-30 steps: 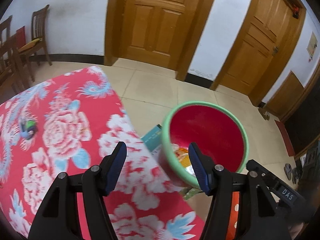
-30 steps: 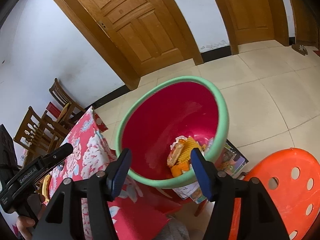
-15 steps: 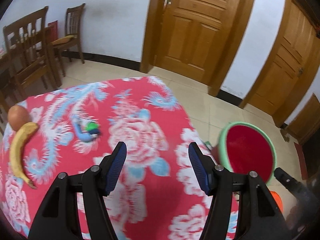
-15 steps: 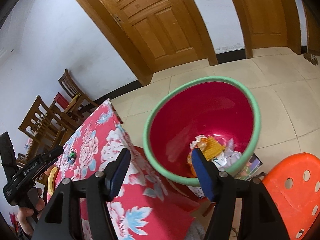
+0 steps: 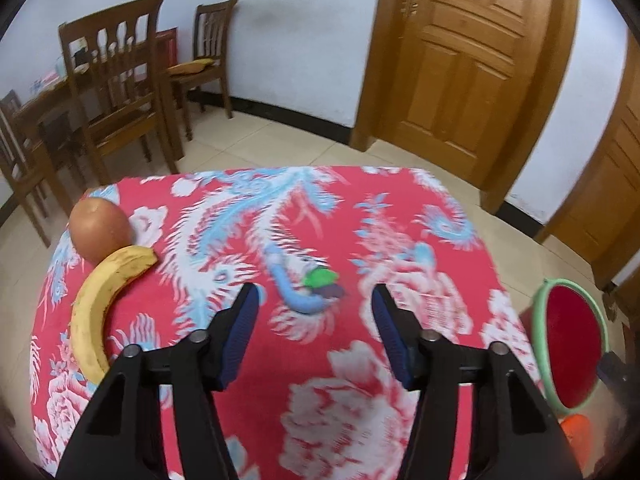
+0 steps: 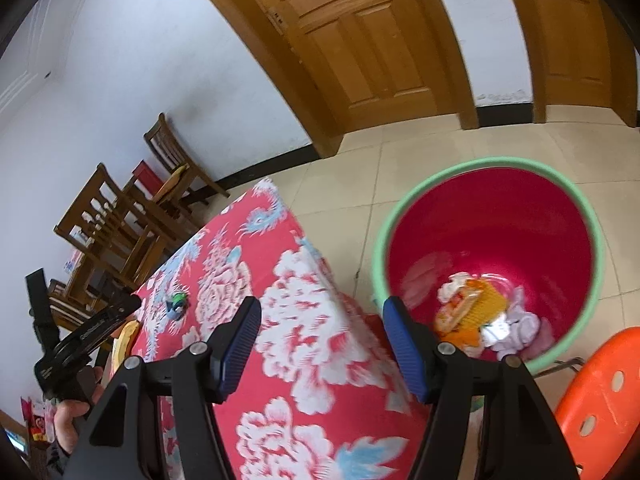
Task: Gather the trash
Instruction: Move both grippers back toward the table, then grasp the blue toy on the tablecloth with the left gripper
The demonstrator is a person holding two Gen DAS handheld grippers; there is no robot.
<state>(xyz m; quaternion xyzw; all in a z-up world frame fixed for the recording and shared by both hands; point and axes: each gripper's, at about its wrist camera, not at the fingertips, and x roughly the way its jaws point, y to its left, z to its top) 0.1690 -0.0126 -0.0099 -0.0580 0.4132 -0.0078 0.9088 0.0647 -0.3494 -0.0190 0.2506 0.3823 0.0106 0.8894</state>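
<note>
A small green and dark scrap of trash (image 5: 322,280) lies on the red flowered tablecloth (image 5: 320,380), just ahead of my left gripper (image 5: 314,306). That gripper's jaws are closing with nothing between them. The same scrap (image 6: 177,303) shows far left in the right wrist view. My right gripper (image 6: 320,320) hangs open and empty over the table's right edge. The red bin with a green rim (image 6: 440,188) stands on the floor beside the table, with wrappers and crumpled paper (image 6: 480,312) inside. The bin (image 5: 538,320) sits at the right edge of the left wrist view.
A banana (image 5: 98,300) and a round brown fruit (image 5: 100,228) lie at the table's left. An orange plastic stool (image 6: 600,392) stands beside the bin. Wooden chairs (image 5: 120,92) and a table are against the far wall. A hand (image 6: 70,420) holds the left gripper's handle.
The left gripper swung left from over the bin to over the table, bringing the scrap, banana and fruit into view. The right gripper drew back from the bin toward the table.
</note>
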